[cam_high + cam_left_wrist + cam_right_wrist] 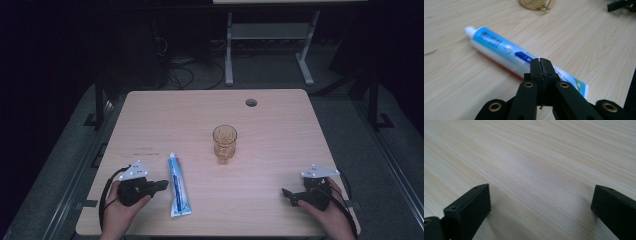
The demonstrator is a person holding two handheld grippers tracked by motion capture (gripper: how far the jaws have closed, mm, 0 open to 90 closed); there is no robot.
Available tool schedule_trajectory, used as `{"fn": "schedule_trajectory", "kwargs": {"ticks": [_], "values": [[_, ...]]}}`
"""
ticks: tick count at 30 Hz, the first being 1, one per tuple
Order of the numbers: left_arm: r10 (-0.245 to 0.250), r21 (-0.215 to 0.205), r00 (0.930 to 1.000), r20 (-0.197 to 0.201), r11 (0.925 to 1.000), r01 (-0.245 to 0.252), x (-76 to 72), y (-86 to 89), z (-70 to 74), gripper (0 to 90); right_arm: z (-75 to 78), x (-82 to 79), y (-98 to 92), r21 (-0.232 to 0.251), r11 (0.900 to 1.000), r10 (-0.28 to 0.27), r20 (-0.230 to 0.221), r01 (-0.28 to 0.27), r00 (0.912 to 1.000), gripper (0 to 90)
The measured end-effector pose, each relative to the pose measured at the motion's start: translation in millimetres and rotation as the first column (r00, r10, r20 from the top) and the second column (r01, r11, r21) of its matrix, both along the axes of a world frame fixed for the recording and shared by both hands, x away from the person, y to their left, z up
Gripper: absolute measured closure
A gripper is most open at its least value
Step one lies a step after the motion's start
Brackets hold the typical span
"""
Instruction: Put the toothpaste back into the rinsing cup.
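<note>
The toothpaste tube [178, 186] lies flat on the wooden table [270, 150], in the near-left part of the surface, with its white cap [172, 156] pointing toward the far edge and its flat crimped end toward the near edge. The tube body is blue and white with a red stripe along one side, as the left gripper view shows [506, 53]. The left gripper [161, 185] sits just to the left of the tube, held in the person's left hand [120, 210], with its tip aimed at the tube's middle section. Its jaws are pressed together with nothing between them; in the left gripper view the closed tips [541, 68] stand in front of the tube, and contact with it cannot be determined. An amber glass tumbler [224, 142] stands upright near the table centre, farther away and to the right of the tube, well apart from it. The right gripper [289, 195] rests at the near-right edge in the right hand [332, 212], its jaws spread wide over bare table [541, 170], holding nothing. A round cable hole [251, 102] sits near the far edge.
</note>
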State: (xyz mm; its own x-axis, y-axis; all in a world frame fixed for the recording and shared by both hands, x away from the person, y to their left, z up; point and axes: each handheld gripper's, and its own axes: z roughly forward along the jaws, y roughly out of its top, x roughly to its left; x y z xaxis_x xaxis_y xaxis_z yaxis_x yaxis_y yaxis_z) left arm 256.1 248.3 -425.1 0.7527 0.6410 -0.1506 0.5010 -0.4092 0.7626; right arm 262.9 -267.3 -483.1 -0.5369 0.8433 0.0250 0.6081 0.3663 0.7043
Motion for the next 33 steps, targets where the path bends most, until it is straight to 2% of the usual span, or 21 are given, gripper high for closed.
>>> {"fn": "schedule_trajectory", "kwargs": {"ticks": [4, 11, 17, 23, 28, 33], "values": [[-0.028, 0.004, 0.9996, -0.001, 0.9996, 0.028, 3.9, -16.0, -0.5, 90.0, 0.0, 0.5, 0.0, 0.000, 1.000, 0.003, 0.000, -0.003, 1.0000, 1.8], [-0.050, 0.001, 0.9987, 0.002, 0.9987, 0.050, 11.4, -29.6, -1.5, 90.0, 0.0, 0.7, -0.1, 0.000, 1.000, 0.006, 0.001, -0.006, 1.0000, 1.8], [-0.080, 0.002, 0.9967, -0.016, 0.9968, 0.080, 22.4, -42.5, -8.5, 90.0, 0.0, 1.0, 0.0, 0.000, 1.000, 0.007, 0.000, -0.007, 1.0000, 1.8], [-0.100, 0.024, 0.9944, -0.033, 0.9946, 0.101, 29.3, -55.4, -17.7, 90.0, 0.0, 1.1, 0.0, 0.001, 1.000, 0.007, 0.000, -0.007, 1.0000, 1.8], [-0.125, 0.081, 0.9914, -0.040, 0.9885, 0.128, 28.6, -64.8, -24.7, 90.0, -0.1, 1.1, 0.0, 0.001, 1.000, 0.007, 0.000, -0.007, 1.0000, 1.8], [-0.128, 0.086, 0.9904, -0.053, 0.9875, 0.132, 27.4, -64.6, -27.5, 90.0, -0.1, 1.1, 0.0, 0.001, 1.000, 0.007, 0.000, -0.007, 1.0000, 1.8]]}}
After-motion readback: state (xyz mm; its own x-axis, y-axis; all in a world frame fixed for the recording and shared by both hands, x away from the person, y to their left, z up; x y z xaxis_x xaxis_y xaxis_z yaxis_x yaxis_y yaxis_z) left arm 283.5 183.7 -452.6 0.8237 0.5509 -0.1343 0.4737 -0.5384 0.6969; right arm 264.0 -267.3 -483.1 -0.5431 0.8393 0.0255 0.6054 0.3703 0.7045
